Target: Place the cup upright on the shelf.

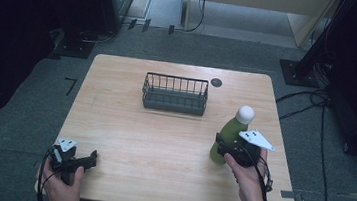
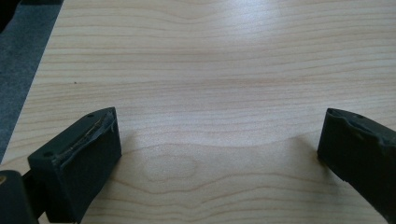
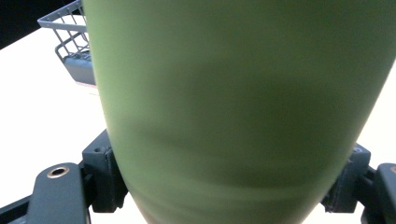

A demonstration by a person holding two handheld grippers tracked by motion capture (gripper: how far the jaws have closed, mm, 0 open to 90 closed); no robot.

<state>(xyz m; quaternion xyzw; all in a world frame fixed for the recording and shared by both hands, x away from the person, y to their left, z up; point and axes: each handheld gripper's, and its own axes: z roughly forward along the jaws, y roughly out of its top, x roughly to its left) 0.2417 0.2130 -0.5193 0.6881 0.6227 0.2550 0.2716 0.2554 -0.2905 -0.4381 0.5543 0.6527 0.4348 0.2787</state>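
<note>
Green and matte, the tall metal-looking bottle with a rounded white cap (image 1: 233, 131) stands upright right of and nearer me than the dark wire basket (image 1: 174, 94), my one landmark on the pale wood-grain surface (image 1: 162, 144). My right tool (image 1: 226, 148) is clenched around the bottle's lower body, a jaw pressed to each flank in the right gripper view. I judge it rigid and smooth, so likely slippery, and perhaps heavy if full; it looks top-tall, so holding low on the widest part seems steady, though it could swing if tilted. My left tool (image 1: 91, 159) rests released well left of and nearer me than the basket, jaws spread wide over bare wood. Beyond the basket lie grey carpet, trailing cables and dark stands in a dim room.
</note>
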